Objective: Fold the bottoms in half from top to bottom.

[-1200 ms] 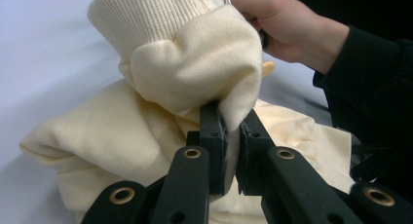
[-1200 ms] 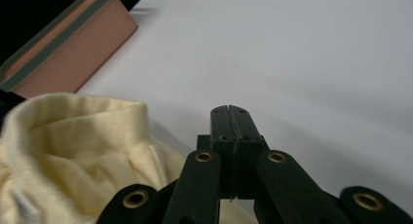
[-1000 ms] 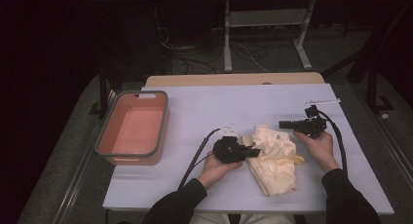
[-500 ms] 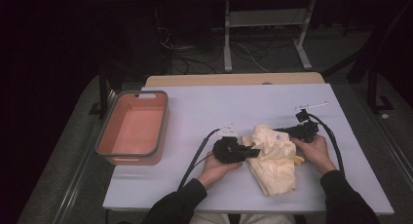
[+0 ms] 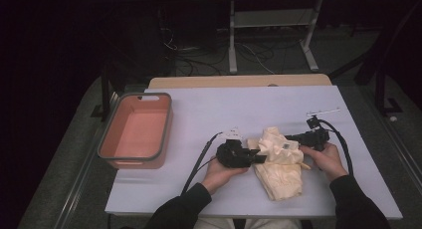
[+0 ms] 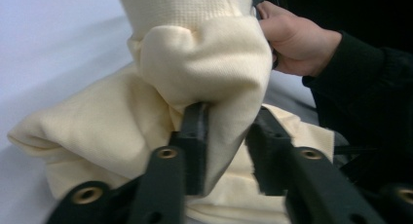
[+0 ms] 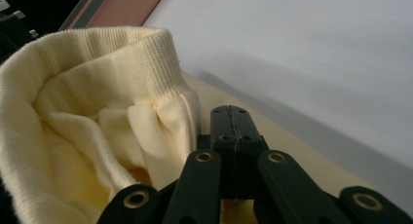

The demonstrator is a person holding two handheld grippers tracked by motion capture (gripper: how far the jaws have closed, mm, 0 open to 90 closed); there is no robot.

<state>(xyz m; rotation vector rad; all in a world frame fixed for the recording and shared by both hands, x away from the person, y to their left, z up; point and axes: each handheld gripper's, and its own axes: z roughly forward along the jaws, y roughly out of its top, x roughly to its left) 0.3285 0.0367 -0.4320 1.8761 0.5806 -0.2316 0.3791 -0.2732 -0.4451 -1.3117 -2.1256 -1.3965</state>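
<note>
Table pale, lit against dark room. Landmark: cream garment, crumpled in a heap near the table's front edge, right of centre. Salmon tub well apart from the garment, off to its left at the table's left edge. Left gripper touches the garment's left side; jaws have just been opening, now a narrow gap, a cream fold hanging between them, pads loose on it. Right gripper at the garment's upper right edge by the ribbed cuff; jaws pressed fully together, whether cloth is pinched cannot be told.
</note>
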